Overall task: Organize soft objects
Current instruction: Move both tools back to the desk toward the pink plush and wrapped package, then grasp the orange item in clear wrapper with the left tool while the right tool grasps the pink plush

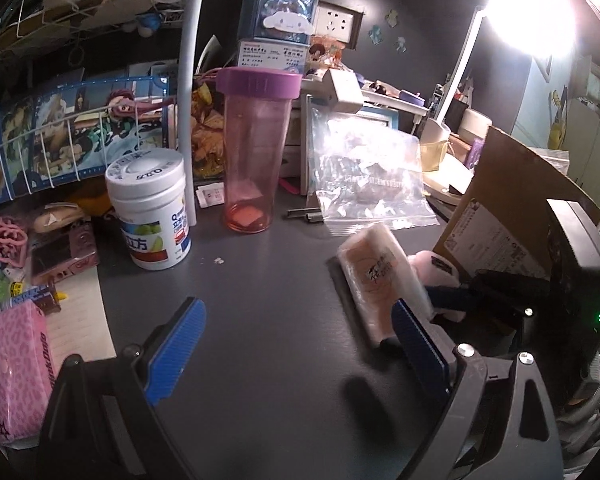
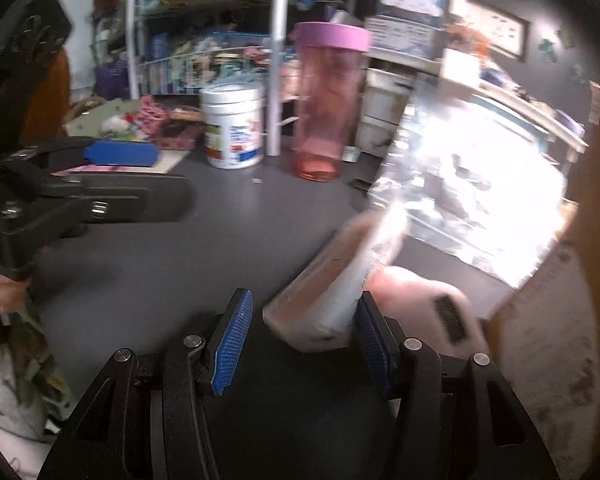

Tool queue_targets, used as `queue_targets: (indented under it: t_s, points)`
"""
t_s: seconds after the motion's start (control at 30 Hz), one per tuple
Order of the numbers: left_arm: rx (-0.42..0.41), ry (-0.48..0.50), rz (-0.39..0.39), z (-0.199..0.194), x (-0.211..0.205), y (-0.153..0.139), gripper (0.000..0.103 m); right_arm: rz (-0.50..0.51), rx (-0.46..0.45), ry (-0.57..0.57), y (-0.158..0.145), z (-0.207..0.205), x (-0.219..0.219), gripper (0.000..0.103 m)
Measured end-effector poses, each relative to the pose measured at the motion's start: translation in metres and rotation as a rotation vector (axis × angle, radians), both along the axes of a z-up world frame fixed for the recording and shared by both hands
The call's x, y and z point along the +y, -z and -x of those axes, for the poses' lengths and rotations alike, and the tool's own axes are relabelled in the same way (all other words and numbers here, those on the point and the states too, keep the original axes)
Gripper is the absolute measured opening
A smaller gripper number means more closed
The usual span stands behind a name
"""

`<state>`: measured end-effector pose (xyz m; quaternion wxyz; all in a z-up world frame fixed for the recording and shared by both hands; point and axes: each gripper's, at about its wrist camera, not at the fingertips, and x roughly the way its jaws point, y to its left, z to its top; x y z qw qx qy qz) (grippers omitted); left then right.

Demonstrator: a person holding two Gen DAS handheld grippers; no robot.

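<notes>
A soft pinkish packet (image 1: 380,280) in clear wrap lies tilted on the dark desk (image 1: 260,300), with a pink plush (image 1: 434,266) just right of it. My left gripper (image 1: 298,306) hovers wide open left of the packet, its jaws empty. The right gripper (image 1: 448,292) comes in from the right beside the plush. In the right wrist view, which is blurred, the packet (image 2: 328,280) sits between the jaws of the right gripper (image 2: 305,298), against the right pad with a gap at the left pad. The plush (image 2: 420,300) lies outside the right finger. The left gripper (image 2: 140,176) shows at the left.
A pink tumbler (image 1: 252,152) with a purple lid and a white jar (image 1: 152,208) stand at the back. A clear zip bag (image 1: 372,176) leans behind the packet. A cardboard box (image 1: 512,200) walls the right side. A pink leopard-print pack (image 1: 12,372) lies at the left edge.
</notes>
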<state>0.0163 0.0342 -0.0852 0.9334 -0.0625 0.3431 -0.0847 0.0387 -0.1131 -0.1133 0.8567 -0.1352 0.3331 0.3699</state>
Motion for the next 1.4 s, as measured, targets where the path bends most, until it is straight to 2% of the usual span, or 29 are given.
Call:
queue_targets:
  t_s: [0.1, 0.2, 0.33, 0.43, 0.5, 0.67, 0.77, 0.87, 0.9, 0.93, 1.13, 1.33, 1.4]
  points:
    - [0.014, -0.018, -0.001, -0.006, 0.005, 0.001, 0.093, -0.038, 0.027, -0.074, 0.000, 0.003, 0.010, 0.049]
    - [0.022, -0.016, -0.002, -0.011, 0.005, 0.001, 0.093, -0.016, 0.009, -0.077, -0.003, 0.006, 0.014, 0.049]
    - [0.034, 0.009, -0.013, -0.022, -0.003, 0.005, 0.093, 0.055, -0.084, 0.012, -0.014, 0.008, 0.001, 0.049]
    - [0.063, 0.034, -0.046, -0.033, -0.016, 0.015, 0.093, 0.145, -0.122, 0.119, -0.007, -0.003, -0.007, 0.049]
    - [0.084, 0.065, -0.058, -0.040, -0.025, 0.023, 0.093, 0.167, -0.132, 0.168, -0.001, -0.009, -0.010, 0.049]
    - [0.128, 0.075, -0.067, -0.053, -0.034, 0.037, 0.093, 0.239, -0.237, 0.207, 0.006, -0.014, -0.008, 0.049]
    - [0.126, 0.079, -0.062, -0.053, -0.036, 0.037, 0.088, 0.258, -0.243, 0.215, 0.007, -0.017, -0.006, 0.051]
    - [0.138, 0.087, -0.090, -0.053, -0.040, 0.039, 0.075, 0.317, -0.213, 0.245, 0.015, -0.024, -0.007, 0.056]
    - [0.147, 0.090, -0.089, -0.052, -0.040, 0.040, 0.067, 0.321, -0.209, 0.243, 0.015, -0.026, -0.008, 0.056]
    - [0.155, 0.095, -0.082, -0.053, -0.041, 0.042, 0.062, 0.312, -0.207, 0.245, 0.015, -0.024, -0.008, 0.056]
    - [0.162, 0.089, -0.097, -0.047, -0.041, 0.044, 0.053, 0.186, -0.117, 0.176, 0.006, -0.013, -0.012, 0.056]
    - [0.162, 0.041, -0.101, -0.022, -0.024, 0.040, 0.053, 0.054, 0.007, 0.053, -0.009, 0.008, -0.012, 0.056]
    - [0.159, 0.040, -0.084, -0.013, -0.018, 0.038, 0.053, 0.025, 0.011, 0.027, -0.014, 0.014, -0.014, 0.056]
